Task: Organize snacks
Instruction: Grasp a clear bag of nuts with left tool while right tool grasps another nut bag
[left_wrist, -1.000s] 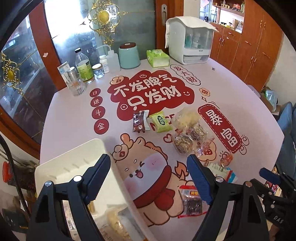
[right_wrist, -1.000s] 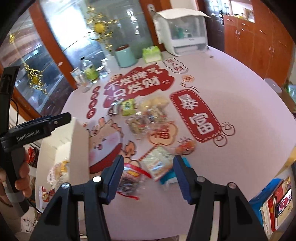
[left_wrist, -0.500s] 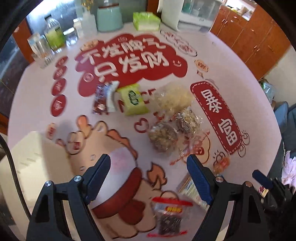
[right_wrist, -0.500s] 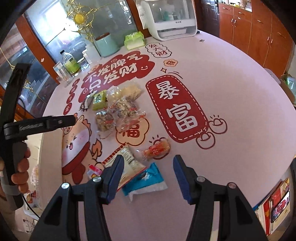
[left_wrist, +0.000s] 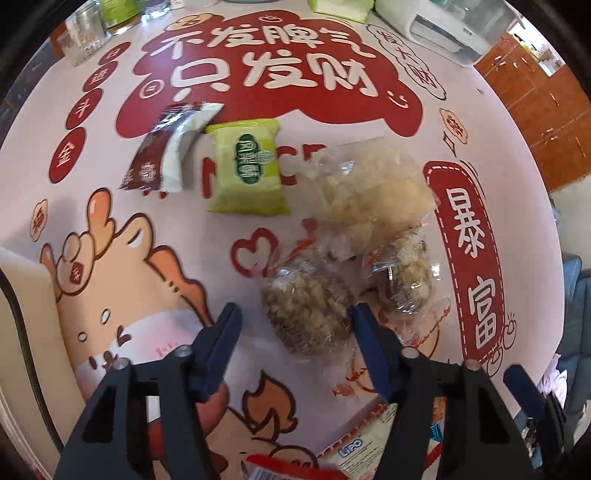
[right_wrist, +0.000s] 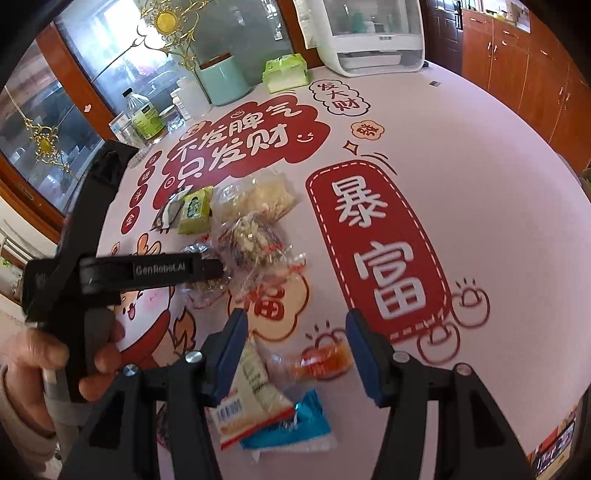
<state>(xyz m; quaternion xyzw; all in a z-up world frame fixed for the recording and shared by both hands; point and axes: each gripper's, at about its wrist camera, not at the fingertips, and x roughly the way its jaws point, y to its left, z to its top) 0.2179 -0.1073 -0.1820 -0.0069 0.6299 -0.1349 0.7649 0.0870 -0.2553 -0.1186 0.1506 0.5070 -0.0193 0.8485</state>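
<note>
Jaws of the left gripper (left_wrist: 295, 325) have just been closing and now stand about half open, straddling a clear bag of brown nutty snack (left_wrist: 306, 306). The right pad looks to be at the bag's edge, the left pad stands clear of it, so no grip is made yet. Jaws of the right gripper (right_wrist: 295, 332) are likewise about half open and hold nothing; an orange wrapped sweet (right_wrist: 321, 360) lies on the table (right_wrist: 498, 206) between them, apart from both pads.

Step in hand, as I judge it: picking up the next snack for sorting, the left side leading. The white tray (left_wrist: 22, 295) shows only as a corner at the left edge of the left view.

Remaining loose snacks: a green packet (left_wrist: 245, 170), a brown and white sachet (left_wrist: 162, 147), a pale bag (left_wrist: 373, 195), a second clear bag (left_wrist: 402, 280), a cream packet (right_wrist: 255, 380), a blue packet (right_wrist: 299, 424).

Next move calls for closing fully on the nutty bag, lifting it clear of the neighbouring bags without dragging them, then carrying it across to the tray. The film is loose and may slip.
</note>
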